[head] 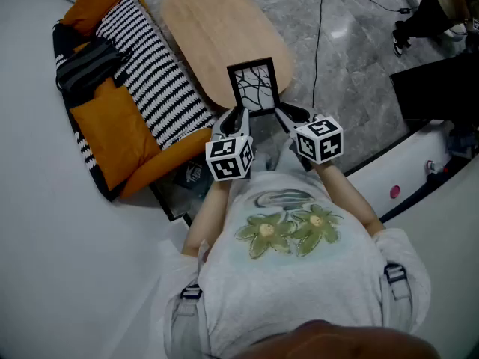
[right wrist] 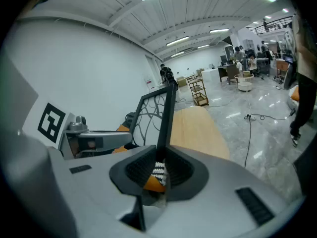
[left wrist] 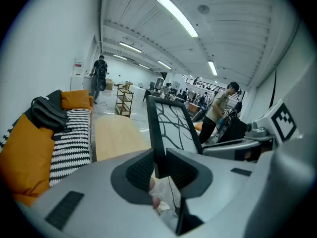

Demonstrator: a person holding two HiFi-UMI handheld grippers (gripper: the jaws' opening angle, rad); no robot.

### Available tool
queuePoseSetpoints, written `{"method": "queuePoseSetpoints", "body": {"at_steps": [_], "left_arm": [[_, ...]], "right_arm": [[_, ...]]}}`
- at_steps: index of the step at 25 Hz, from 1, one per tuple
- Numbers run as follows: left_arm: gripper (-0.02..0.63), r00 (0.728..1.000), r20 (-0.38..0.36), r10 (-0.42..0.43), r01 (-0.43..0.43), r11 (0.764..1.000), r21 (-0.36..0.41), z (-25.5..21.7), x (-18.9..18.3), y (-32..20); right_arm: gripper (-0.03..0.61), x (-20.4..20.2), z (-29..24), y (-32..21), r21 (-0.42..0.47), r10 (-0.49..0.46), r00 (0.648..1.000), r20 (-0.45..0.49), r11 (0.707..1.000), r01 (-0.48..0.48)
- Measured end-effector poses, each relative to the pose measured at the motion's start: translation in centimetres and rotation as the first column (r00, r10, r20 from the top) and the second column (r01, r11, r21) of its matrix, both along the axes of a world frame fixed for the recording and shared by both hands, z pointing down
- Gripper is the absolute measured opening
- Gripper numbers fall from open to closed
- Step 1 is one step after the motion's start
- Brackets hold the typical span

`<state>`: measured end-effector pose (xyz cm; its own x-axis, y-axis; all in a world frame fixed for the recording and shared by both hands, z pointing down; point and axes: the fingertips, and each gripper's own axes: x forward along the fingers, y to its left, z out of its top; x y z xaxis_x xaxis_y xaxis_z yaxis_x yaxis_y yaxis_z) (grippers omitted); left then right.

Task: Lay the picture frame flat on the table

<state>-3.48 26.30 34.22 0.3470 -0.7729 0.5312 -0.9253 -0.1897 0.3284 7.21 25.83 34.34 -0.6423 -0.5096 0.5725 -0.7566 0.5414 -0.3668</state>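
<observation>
Head view: the frame (head: 253, 87) stands upright at the surface's (head: 217, 28) near end. Left gripper's (left wrist: 159, 163) fingers (left wrist: 141, 170) are closed on its left edge, right gripper's (right wrist: 161, 165) on its right edge.

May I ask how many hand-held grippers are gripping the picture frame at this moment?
2. The left hand-held gripper is clamped on the left edge of the picture frame, and the right hand-held gripper on its right edge. Both are in plain view.
</observation>
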Motion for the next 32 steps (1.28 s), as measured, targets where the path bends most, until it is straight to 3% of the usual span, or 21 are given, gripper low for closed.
{"method": "queuePoseSetpoints", "body": {"at_steps": [32], "left_arm": [[0.091,0.993,-0.024,0.113,-0.114,0.993,-0.016,1.4,-2.9,-2.6]], "right_arm": [[0.074,-3.0,1.4,-1.6,-0.018,0.098,0.994,-0.039,0.995,-0.099]]}}
